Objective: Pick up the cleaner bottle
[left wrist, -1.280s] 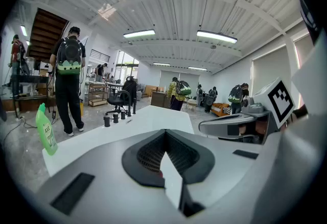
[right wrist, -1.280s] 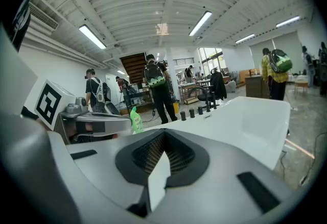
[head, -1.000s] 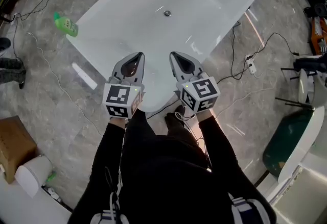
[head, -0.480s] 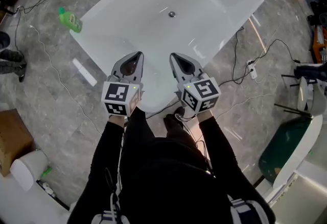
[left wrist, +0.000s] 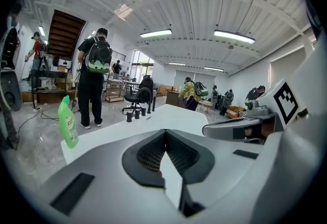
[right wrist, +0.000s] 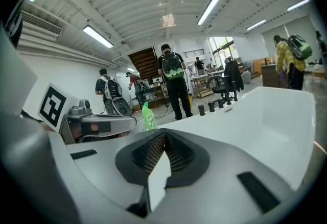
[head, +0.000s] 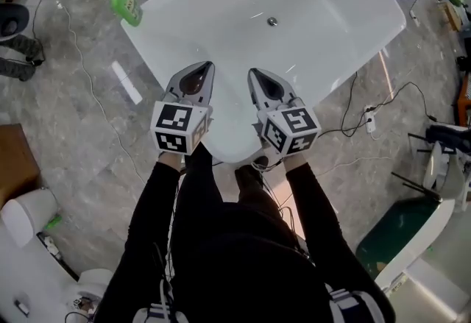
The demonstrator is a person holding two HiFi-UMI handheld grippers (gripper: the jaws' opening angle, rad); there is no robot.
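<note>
1 cleaner bottle [head: 126,5] — well beyond the left hand-held gripper [head: 205,68].

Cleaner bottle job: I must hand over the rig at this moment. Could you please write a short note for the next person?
Left gripper: shut and empty, held over the near end of the white bathtub.
Right gripper: shut and empty, beside the left one.
Green plastic cleaner bottle: upright at the tub's far left corner, ahead and to the left of both grippers, untouched.
Done: nothing yet.
Left to do: reach the bottle, open one gripper, close on it and lift. The left gripper looks like the nearer one.
</note>
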